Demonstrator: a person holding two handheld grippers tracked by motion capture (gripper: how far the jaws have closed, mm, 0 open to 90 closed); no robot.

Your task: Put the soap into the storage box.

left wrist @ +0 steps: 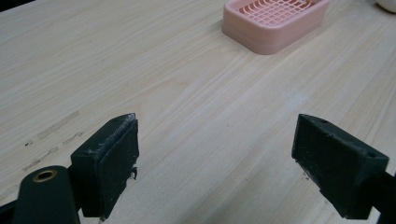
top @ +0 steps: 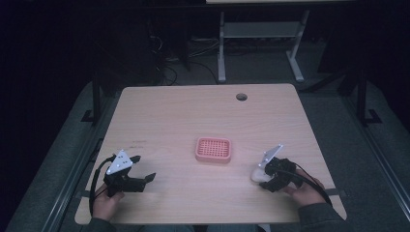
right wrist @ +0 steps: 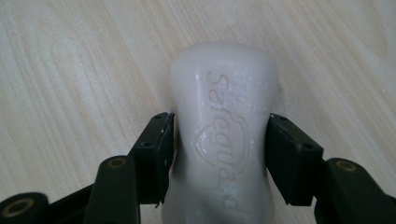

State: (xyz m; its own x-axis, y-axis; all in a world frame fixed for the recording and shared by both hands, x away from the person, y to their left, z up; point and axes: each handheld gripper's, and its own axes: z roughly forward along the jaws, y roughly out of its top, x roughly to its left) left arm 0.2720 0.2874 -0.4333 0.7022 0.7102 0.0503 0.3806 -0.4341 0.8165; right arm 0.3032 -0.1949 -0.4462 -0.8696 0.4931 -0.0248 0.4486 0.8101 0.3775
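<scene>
From where I stand, the wooden table [top: 159, 111] is mostly bare. At its left, the left gripper [top: 144, 169] hangs just over the wood with its jaws spread wide and nothing between them; the person's left hand [top: 104, 203] grips it from below, near the front edge, and the jaws point inward, toward the middle of the table. A black cable [top: 94, 181] loops off its left side. In the left gripper view there are faint dark scuff marks [left wrist: 51, 140] on the wood beside the left jaw.

Moving toward the centre, a pink soap dish [top: 213, 149] with a grid top sits flat, well apart from both grippers, with open wood all round it. Farther back is a round hole [top: 241, 96] in the tabletop.

At the right, a white soap bar [right wrist: 224, 140] lies on the table near the front right, to the right of the dish and apart from it. The right gripper [top: 261, 175] has its jaws clamped on the bar's two long sides, about midway along; the raised lettering faces up. The right hand [top: 307, 193] holds the gripper low, angled inward and down.
</scene>
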